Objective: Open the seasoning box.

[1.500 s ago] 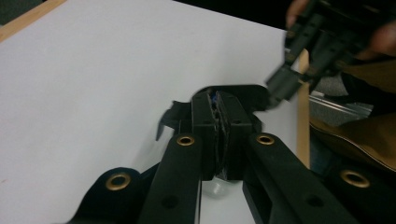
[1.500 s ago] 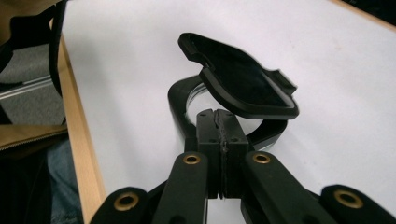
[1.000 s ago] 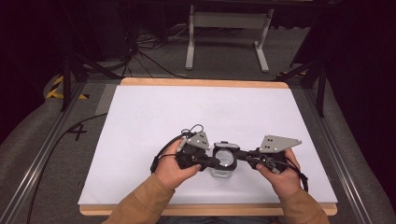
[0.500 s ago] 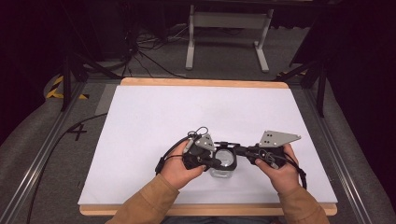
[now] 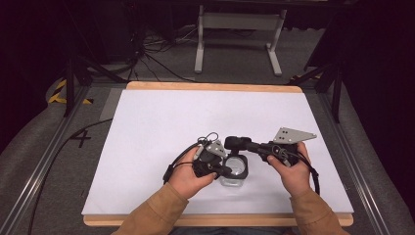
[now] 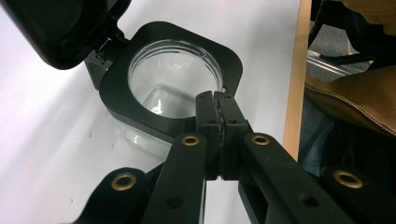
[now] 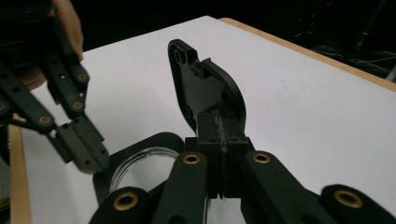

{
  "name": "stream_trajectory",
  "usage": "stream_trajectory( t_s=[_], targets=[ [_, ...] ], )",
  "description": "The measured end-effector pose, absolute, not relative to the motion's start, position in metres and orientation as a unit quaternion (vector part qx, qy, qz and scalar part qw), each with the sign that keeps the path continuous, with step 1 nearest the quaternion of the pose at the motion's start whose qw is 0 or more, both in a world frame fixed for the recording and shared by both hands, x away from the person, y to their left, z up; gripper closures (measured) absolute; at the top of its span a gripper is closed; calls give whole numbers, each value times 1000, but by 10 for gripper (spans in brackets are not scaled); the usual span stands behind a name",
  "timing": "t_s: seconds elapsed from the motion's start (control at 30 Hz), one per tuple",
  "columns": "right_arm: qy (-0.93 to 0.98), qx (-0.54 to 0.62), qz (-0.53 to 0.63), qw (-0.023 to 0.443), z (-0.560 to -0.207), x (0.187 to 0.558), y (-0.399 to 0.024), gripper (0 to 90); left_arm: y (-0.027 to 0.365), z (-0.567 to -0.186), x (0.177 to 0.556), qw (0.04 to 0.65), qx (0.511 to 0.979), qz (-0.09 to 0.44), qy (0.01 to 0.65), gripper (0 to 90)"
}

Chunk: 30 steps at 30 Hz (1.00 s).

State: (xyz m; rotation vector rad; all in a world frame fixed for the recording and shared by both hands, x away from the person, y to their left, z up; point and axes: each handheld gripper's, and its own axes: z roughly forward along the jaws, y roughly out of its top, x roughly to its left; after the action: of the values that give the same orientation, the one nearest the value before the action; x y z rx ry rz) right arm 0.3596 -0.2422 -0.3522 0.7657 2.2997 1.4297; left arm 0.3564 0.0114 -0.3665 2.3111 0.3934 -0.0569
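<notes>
Here left tongs (image 6: 216, 122) pinch the jar (image 6: 173, 88) rim, right tongs (image 7: 219, 127) clamp its raised lid (image 7: 205, 91) edge

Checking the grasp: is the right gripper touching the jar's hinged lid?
Touching. The right gripper view shows the right gripper with jaws clamped on the raised black lid's edge.

the jar (image 6: 173, 88) looked like clear, glossy glass, its square collar (image 6: 154, 116) and hinged lid (image 7: 205, 91) matt black plastic. the tabletop (image 5: 205, 122) wore a smooth, matt white sheet, edged in pale bare wood (image 5: 210, 86). each claw, left (image 6: 217, 135) and right (image 7: 223, 140), was dull black plastic with brass-coloured rivets. a grey metal plate (image 5: 292, 135) looked flat and unpolished. the sleeves (image 5: 156, 215) were tan cloth.
</notes>
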Motion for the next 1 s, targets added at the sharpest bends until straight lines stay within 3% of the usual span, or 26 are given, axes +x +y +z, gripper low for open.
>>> stream_trajectory(
  t_s=[0.87,1.0],
  targets=[
    [791,281,516,172,-362,378,-235,897,10,-367,355,392,907,-18,151,896],
    [791,282,514,174,-359,376,-238,893,13,-364,356,395,906,-16,153,844]
  ],
)
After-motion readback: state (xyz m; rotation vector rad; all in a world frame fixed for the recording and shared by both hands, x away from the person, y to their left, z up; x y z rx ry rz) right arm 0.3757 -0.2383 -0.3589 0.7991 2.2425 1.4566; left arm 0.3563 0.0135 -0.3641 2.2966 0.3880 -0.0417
